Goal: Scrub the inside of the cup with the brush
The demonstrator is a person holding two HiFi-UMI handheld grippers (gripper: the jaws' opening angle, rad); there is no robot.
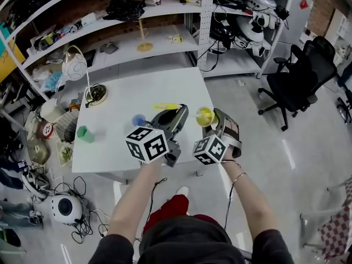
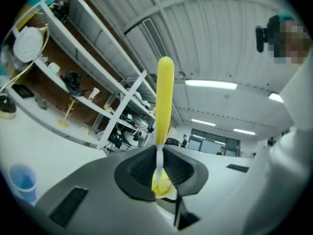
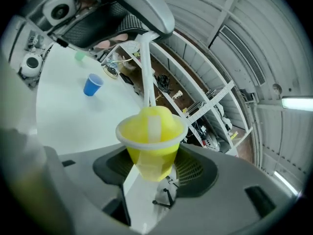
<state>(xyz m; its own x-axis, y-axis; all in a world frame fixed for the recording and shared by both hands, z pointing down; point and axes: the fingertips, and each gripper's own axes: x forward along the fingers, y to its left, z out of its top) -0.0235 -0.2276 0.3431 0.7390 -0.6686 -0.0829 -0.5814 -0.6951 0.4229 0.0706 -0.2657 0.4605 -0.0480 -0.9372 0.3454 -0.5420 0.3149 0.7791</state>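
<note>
My right gripper (image 1: pixel 212 121) (image 3: pixel 152 163) is shut on a small yellow cup (image 1: pixel 204 116) (image 3: pixel 151 141) and holds it up over the white table's (image 1: pixel 115 100) right edge. The brush has a yellow handle (image 1: pixel 165 106) (image 2: pixel 165 97) and a thin white shaft (image 3: pixel 145 67). Its yellow head (image 3: pixel 154 121) sits inside the cup and fills the mouth. My left gripper (image 1: pixel 177 114) (image 2: pixel 160 168) is shut on the white shaft just left of the cup. In the right gripper view it shows at the top (image 3: pixel 122 18), above the cup.
A blue cup (image 1: pixel 138 120) (image 3: pixel 92 84) (image 2: pixel 23 180) stands on the table left of the grippers. A green cup (image 1: pixel 84 133) (image 3: pixel 79 56) is near the left edge. A lamp (image 1: pixel 74 66) stands at the far left corner. Shelves (image 1: pixel 148 40) run behind; an office chair (image 1: pixel 300 78) is on the right.
</note>
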